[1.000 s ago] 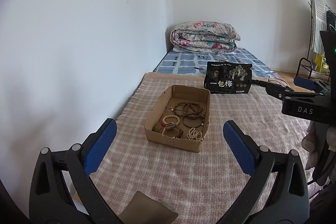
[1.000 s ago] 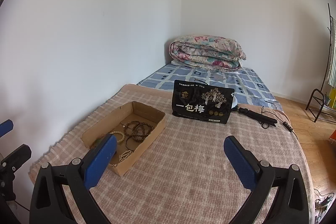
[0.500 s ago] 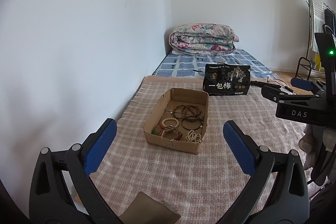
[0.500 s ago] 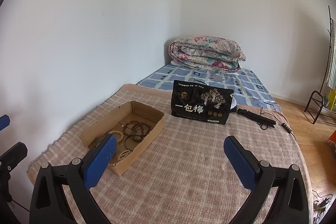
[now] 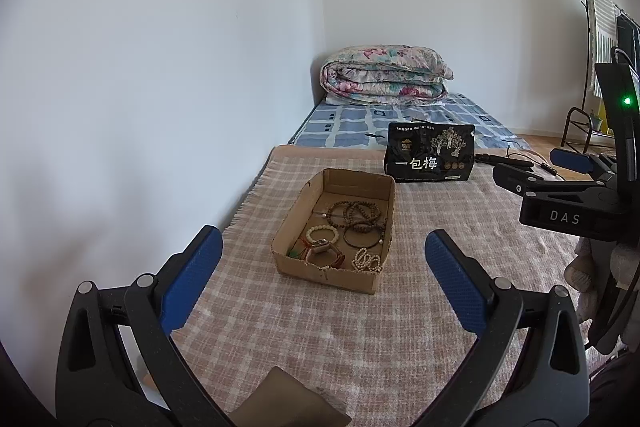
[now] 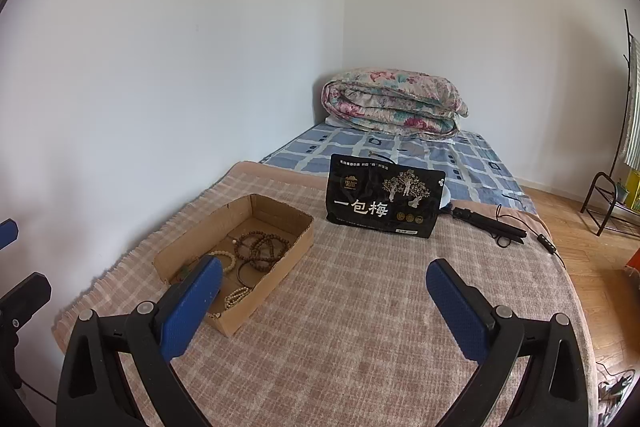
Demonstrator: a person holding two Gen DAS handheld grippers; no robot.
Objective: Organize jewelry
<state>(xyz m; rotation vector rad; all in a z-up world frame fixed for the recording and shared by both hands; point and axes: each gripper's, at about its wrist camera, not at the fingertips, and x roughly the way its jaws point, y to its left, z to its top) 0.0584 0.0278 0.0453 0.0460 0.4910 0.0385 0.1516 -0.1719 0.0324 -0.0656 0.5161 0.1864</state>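
Bed (image 6: 400,327) under a soft checked woven blanket makes a flat staging area. Glossy black bag (image 6: 384,203) stands behind. Shallow cardboard box (image 5: 336,223) corrals the bead bracelets (image 5: 354,217), round and loose. Left gripper (image 5: 320,267) and right gripper (image 6: 324,291) fingers spread, empty, short of the box.

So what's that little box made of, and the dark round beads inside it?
The box looks like plain brown cardboard: matte, with rough torn edges and a fold crease. The dark bead bracelets look like wood or seeds, brown and dull rather than shiny, though it's too far to be sure. The black bag behind looks like glossy plastic film.
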